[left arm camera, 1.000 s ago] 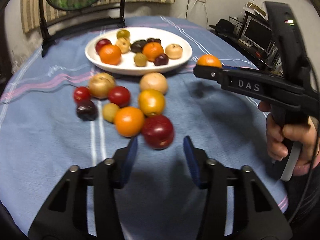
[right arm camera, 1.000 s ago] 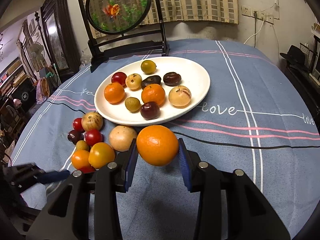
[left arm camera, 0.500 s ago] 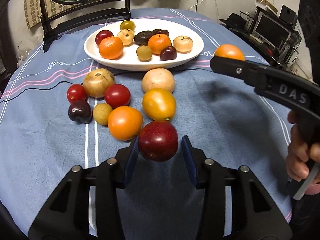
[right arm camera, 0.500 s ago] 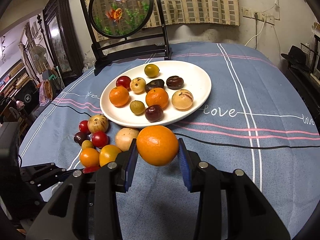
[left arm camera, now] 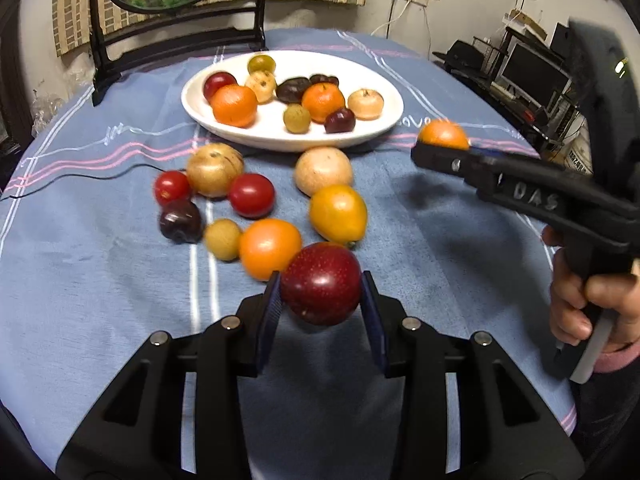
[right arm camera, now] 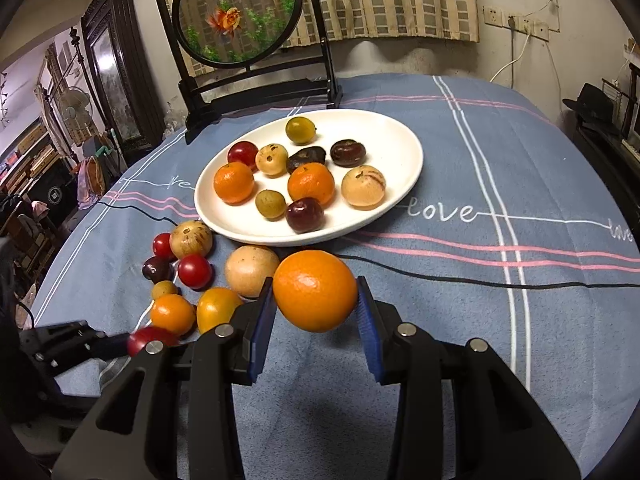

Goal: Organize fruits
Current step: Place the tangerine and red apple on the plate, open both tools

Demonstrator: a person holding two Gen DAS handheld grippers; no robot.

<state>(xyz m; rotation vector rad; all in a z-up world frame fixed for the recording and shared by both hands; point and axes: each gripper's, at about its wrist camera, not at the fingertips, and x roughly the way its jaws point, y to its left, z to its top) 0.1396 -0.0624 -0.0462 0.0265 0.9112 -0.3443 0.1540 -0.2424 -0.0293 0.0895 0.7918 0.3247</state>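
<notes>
A dark red plum-like fruit sits between the blue pads of my left gripper. The jaws are closing and both pads touch its sides. My right gripper is shut on an orange and holds it above the cloth, just short of the white plate. In the left wrist view the right gripper reaches in from the right with the orange. The plate holds several small fruits. Loose fruits lie on the cloth in front of it, among them an orange one and a yellow one.
A round fish panel on a black stand stands behind the plate. A thin black cable crosses the blue tablecloth. A person's hand grips the right tool's handle. The table drops away at the right, toward shelves and monitors.
The left gripper moved forward until the red fruit lay between its fingers, then narrowed onto it. The right gripper and its orange kept still.
</notes>
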